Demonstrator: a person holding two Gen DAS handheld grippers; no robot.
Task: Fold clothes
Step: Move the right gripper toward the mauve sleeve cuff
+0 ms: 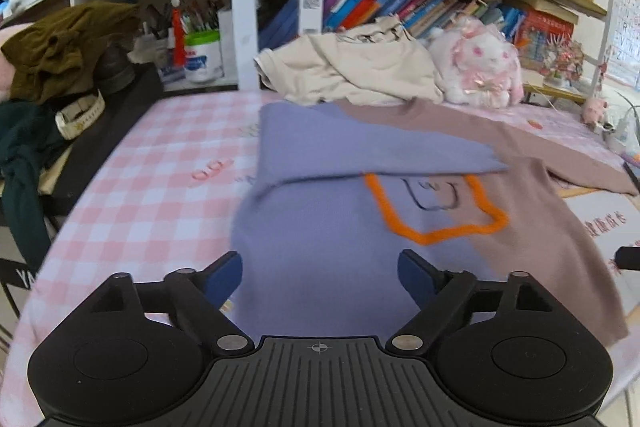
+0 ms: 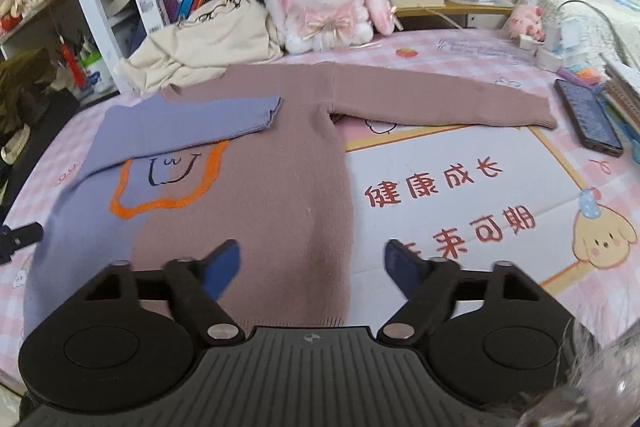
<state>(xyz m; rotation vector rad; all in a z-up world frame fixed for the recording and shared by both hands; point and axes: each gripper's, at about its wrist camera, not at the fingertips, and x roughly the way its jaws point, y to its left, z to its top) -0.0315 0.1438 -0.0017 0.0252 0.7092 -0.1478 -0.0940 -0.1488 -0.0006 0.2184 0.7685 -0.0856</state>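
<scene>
Bookshelves back the counter (image 2: 460,39) where the sweater (image 2: 260,167) lies flat. Purple sleeve (image 2: 192,119) folded in; brown sleeve (image 2: 440,99) stretches rightward, nearer my right tool (image 2: 312,263). Both tools, left (image 1: 320,275) too, gape empty.

My left gripper (image 1: 320,277) is spread wide, blue fingertips (image 1: 224,277) well apart, nothing between them, level, aimed toward the table's far edge. My right gripper (image 2: 312,267) is the same: jaws wide, blue fingertips (image 2: 400,267) apart, holding nothing, also aimed at the far edge. Right wrist view catches the tip of my left one at the left side; the left view catches a dark tip at its right side.
</scene>
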